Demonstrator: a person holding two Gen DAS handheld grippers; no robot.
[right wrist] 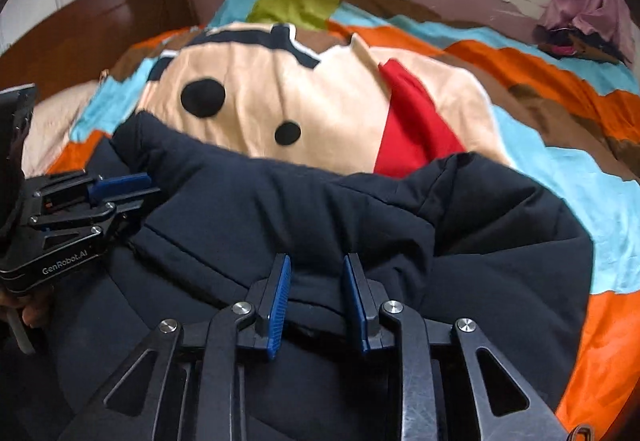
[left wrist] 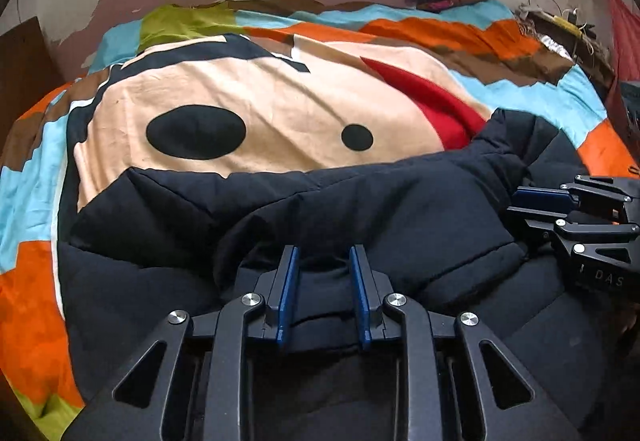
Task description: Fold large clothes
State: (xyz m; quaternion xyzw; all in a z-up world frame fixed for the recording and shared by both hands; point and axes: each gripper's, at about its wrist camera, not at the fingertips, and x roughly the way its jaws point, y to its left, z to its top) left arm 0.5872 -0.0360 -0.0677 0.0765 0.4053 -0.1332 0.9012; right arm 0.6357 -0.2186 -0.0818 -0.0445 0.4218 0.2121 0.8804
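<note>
The puffy black quilted jacket [left wrist: 360, 209] lies bunched on the bed's bright cartoon-print sheet [left wrist: 248, 113], just below the printed red wedge [left wrist: 432, 97]. The left hand-held gripper [left wrist: 325, 293] and right hand-held gripper [right wrist: 316, 297] each stand partly open, padding bulging between the blue pads, apparently not clamped. Risk: slick, thick fabric may slip from a shallow pinch, or only the top layer lifts, leaving a lopsided fold.

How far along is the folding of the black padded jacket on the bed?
Partly done: the black padded jacket lies doubled over on the colourful cartoon bedspread, a sleeve across its body. In hand: the left gripper and right gripper are both open over a fabric fold. Left: the bundle is loose and bulky, needing further folding.
</note>
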